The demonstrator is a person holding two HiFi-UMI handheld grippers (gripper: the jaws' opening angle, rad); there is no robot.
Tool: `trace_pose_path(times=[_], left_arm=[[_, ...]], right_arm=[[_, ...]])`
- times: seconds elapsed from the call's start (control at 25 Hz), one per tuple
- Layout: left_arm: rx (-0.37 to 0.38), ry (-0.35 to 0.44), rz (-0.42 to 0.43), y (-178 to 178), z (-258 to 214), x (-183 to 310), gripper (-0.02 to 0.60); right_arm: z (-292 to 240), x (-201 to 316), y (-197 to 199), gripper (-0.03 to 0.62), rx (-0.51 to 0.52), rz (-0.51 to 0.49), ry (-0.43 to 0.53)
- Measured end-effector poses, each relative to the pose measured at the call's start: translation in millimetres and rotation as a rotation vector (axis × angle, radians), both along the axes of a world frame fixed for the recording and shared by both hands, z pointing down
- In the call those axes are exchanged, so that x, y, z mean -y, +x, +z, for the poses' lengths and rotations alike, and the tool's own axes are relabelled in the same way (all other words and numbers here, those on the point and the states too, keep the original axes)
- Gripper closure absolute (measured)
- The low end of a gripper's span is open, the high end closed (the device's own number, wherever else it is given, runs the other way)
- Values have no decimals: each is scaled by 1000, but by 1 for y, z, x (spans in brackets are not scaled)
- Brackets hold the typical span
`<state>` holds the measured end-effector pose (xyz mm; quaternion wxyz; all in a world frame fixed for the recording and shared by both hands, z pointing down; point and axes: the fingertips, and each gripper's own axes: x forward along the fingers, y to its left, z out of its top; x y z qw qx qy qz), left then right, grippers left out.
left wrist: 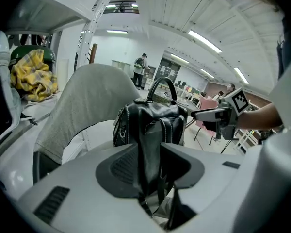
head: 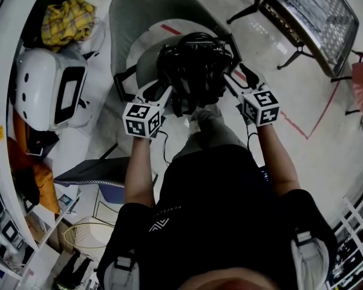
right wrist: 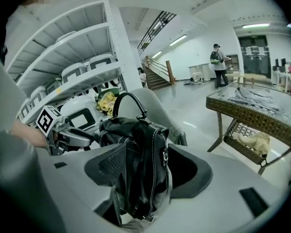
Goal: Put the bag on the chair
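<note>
Both arms fwd, L gripper (head: 164, 91) & R gripper (head: 232, 78) tilted down, each clamped on black leather bag (head: 196, 71); handle upright, by grey chair (head: 133, 17).

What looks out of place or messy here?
Only the yellow checked cloth, bunched up on the white shelf beside the chair. The black bag looks undamaged, held by the left gripper and right gripper.
</note>
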<state>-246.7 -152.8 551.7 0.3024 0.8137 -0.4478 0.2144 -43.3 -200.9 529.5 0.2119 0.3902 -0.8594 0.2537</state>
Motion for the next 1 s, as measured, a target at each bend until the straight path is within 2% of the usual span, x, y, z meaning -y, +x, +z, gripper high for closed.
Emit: trace_pose_path(times=[0.12,0.2,0.28,0.52,0.64,0.8,1.0], left_arm=[[-1,35,-31,2,-12,-2,484],[7,47,-33,6,-19,-5,494],[12,44,-36,9,-21,-8,507],[33,37,-69,11,-27,-15,538],[44,52,-86,13,-34,-20,551],[43,43,-107,19,-42,-28,557],[44,44,-100,27,-50,-42,561]], right_arm=[[-10,-4,-6,349,-4,5,28],[-16,-7,-9,410,-16,11,48],[-21,-10,-12,418,-20,10,61],[-33,-22,-16,495,-7,28,66],[-37,-30,-15,518,-11,37,66],[-45,-41,-15,528,39,49,59],[-49,-57,-17,533,30,43,55]])
